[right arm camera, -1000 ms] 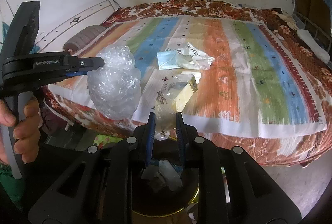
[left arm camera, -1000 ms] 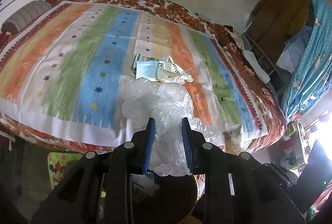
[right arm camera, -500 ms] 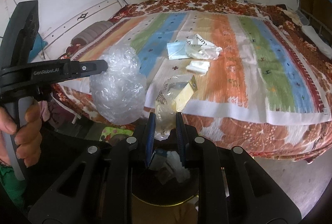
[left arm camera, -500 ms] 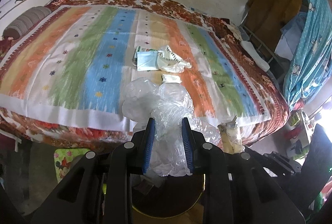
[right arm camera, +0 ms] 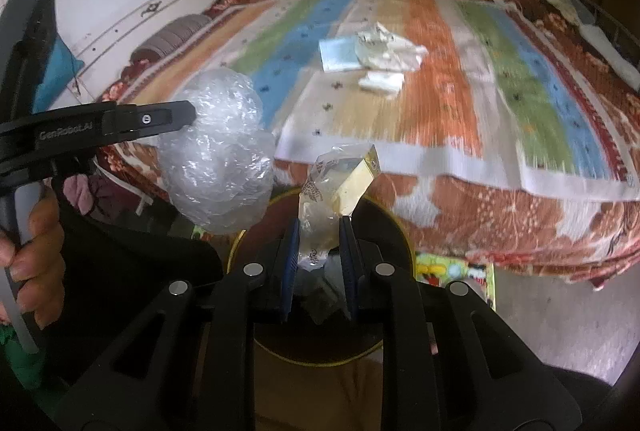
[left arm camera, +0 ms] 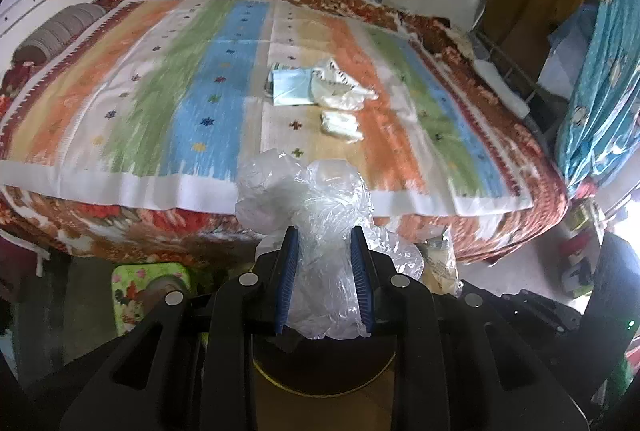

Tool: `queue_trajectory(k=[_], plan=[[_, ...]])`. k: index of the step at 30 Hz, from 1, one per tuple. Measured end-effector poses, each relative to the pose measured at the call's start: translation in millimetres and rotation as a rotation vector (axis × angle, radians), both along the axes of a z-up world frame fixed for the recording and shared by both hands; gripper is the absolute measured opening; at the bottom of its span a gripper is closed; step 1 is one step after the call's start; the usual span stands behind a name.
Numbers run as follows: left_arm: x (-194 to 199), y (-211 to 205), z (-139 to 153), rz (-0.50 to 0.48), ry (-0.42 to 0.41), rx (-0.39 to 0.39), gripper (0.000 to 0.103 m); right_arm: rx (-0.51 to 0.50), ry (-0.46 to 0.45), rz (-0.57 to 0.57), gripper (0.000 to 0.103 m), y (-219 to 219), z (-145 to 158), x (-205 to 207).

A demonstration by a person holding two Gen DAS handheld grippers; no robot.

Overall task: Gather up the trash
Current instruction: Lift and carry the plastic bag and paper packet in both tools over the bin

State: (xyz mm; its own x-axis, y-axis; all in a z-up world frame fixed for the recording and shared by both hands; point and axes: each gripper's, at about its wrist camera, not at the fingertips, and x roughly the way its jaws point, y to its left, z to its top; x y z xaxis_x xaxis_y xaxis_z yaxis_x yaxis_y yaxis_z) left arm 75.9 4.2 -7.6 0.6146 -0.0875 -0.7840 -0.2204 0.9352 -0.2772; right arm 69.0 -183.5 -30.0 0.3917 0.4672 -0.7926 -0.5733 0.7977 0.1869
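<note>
My left gripper (left arm camera: 323, 243) is shut on a crumpled clear plastic bag (left arm camera: 308, 195), held off the bed's front edge above a dark round bin with a yellow rim (left arm camera: 320, 371). My right gripper (right arm camera: 319, 231) is shut on a clear wrapper with a yellow carton (right arm camera: 340, 183), held over the same bin (right arm camera: 394, 223). The left gripper with its bag (right arm camera: 218, 151) shows at the left of the right wrist view. On the striped bed cover lie a light blue face mask (left arm camera: 290, 87), a white printed bag (left arm camera: 338, 89) and a small white wad (left arm camera: 339, 123).
The bed with its striped cover (left arm camera: 160, 103) fills the middle. A grey bolster (left arm camera: 56, 31) lies at its left end. A metal rack and blue curtain (left arm camera: 596, 79) stand at the right. A green cartoon-print stool (left arm camera: 140, 291) is on the floor by the bin.
Both grippers have pulled back from the bed and lowered toward the bin, still holding their trash. The bed now sits farther away and the bin rim shows under both grippers.
</note>
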Motion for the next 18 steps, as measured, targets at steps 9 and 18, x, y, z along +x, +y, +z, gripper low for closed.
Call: queue_trajectory(k=[9, 18], plan=[[0, -17, -27, -0.007, 0.119, 0.054, 0.026, -0.072, 0.075, -0.009, 0.019, 5, -23, 3], [10, -19, -57, 0.004, 0.241, 0.033, 0.026, -0.12, 0.194, -0.016, 0.02, 12, -55, 9]])
